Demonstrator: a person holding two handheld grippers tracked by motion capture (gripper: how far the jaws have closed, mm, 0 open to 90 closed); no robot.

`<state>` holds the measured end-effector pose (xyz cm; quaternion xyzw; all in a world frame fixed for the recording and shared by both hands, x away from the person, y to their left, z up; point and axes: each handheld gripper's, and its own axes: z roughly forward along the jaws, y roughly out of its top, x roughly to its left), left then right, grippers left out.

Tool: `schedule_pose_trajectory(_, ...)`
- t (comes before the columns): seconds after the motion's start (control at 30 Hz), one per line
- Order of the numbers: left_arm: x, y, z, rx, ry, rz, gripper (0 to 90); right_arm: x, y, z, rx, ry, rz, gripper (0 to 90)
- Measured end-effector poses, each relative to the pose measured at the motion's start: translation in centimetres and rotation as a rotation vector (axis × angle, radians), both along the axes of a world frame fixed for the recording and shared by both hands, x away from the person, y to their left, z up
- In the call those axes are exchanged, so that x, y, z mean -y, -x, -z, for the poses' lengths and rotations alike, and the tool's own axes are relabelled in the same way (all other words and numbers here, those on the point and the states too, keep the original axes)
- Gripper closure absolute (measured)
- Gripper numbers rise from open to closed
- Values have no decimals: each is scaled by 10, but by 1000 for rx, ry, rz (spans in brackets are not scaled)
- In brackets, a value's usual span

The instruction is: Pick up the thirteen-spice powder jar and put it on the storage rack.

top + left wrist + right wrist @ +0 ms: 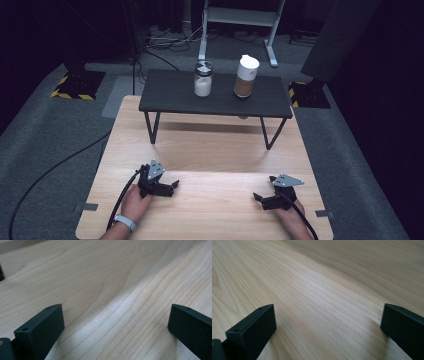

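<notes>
Light wooden table point(210, 150) in the foreground; small black raised shelf point(170, 100) on thin metal legs standing at its far end.

On the shelf: glass jar point(203, 79) with a metal lid and white contents, left of centre; tall tumbler point(246, 76) with a white lid and brown lower part, right of centre; both upright, near each other but apart.

Left gripper point(174, 185) low on the table at the near left, held from behind by the left hand point(134, 202); jaws spread wide, nothing between them; grey three-cornered plate on top; black cable point(30, 192) trailing off the table's left edge onto the grey carpet point(60, 130); pale band on the left wrist.

Right gripper point(258, 198) low on the table at the near right, held by the right hand point(292, 215); jaws likewise spread wide and empty; grey plate on top; cable running back along the forearm.

Both grippers pointing inward toward each other, well apart, well short of the shelf.

Left gripper view: left gripper point(115, 317) with two black jaws at the lower corners, bare wood grain between them.

Right gripper view: right gripper point(328, 317) the same, bare wood between wide-set jaws.

Behind the table: metal stand legs point(239, 30), loose cables on the floor, yellow-and-black striped plates point(72, 85) at both sides.
</notes>
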<state>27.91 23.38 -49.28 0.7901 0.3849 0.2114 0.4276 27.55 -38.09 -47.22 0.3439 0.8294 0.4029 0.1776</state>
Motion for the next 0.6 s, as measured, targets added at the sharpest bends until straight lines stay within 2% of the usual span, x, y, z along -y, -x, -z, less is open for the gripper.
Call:
schedule_pose_trajectory(0.1,0,0,0,0,-3,4,5,3,-1,11,38,-36,-31,0)
schedule_pose_trajectory(0.27,-1,0,0,0,-2,5,5,7,-13,11,37,-38,-81,0)
schedule_pose_trajectory(0.6,0,1,0,0,-1,3,5,7,-14,11,38,-37,-84,0)
